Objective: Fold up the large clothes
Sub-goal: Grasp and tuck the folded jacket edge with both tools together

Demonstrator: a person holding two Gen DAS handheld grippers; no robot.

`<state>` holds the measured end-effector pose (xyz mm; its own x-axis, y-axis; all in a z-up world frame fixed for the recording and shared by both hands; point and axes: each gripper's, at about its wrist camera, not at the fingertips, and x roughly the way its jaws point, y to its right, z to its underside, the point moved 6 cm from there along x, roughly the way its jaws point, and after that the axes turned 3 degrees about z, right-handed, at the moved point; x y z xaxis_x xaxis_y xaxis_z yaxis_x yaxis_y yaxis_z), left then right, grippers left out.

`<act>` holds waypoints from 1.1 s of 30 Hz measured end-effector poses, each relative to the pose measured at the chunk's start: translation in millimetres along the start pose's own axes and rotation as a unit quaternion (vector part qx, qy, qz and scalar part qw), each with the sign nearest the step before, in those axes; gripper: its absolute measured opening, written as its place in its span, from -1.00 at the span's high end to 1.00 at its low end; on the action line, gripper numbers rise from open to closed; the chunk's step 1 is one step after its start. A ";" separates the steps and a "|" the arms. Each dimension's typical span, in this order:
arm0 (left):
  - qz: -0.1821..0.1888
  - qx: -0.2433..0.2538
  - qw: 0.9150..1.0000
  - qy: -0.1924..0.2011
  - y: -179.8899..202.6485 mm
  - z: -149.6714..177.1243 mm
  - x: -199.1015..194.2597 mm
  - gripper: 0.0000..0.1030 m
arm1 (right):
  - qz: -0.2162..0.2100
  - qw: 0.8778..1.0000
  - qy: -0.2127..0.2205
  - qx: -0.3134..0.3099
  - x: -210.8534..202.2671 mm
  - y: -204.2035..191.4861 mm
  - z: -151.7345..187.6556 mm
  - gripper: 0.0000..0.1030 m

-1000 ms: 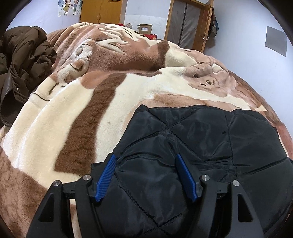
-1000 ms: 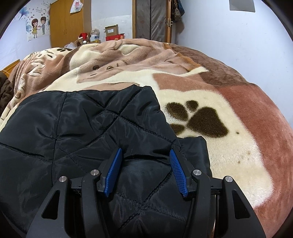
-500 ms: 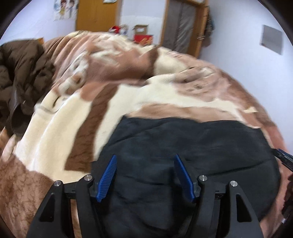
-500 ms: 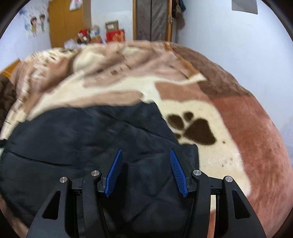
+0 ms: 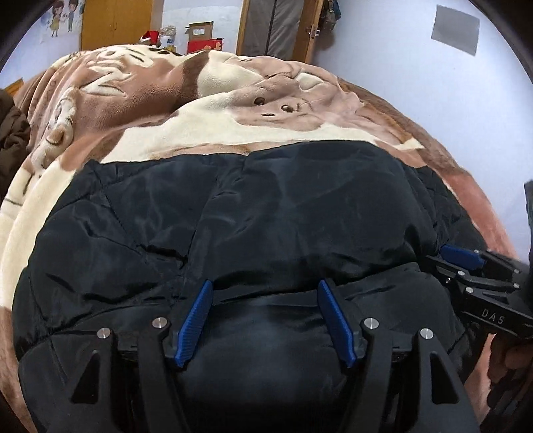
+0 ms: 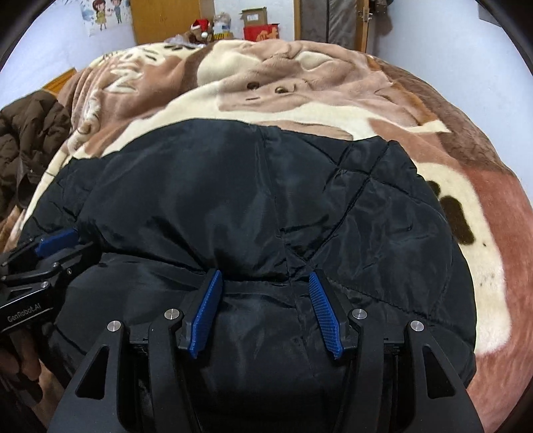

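both jaws gape over black jacket [image 5: 266, 213] on blanket [image 5: 216, 110]; brown coat [image 6: 30, 140] left.

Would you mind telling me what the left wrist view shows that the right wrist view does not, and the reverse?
Only the left wrist view shows the grey patch on the wall and the right gripper from the side, at the jacket's right edge.

Only the right wrist view shows the dark paw print on the blanket, most of the brown coat, and the left gripper from the side.

Both show the black quilted jacket on the bear blanket, the wardrobe, and open blue fingers over the jacket's near fold.
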<state>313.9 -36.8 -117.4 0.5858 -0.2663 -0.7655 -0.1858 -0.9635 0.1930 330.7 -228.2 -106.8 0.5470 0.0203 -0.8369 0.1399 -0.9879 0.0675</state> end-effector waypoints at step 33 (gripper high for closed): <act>0.002 -0.004 1.000 0.002 -1.0 -24.2 -23.3 0.58 | 0.012 0.999 0.041 0.000 -31.8 -9.3 -15.1 0.22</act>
<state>319.5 -30.4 -84.9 0.5877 -0.2711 -0.7623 -0.1830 -0.9623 0.2012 324.5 -217.4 -72.6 0.6163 0.0094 -0.7875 0.1266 -0.9881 0.0873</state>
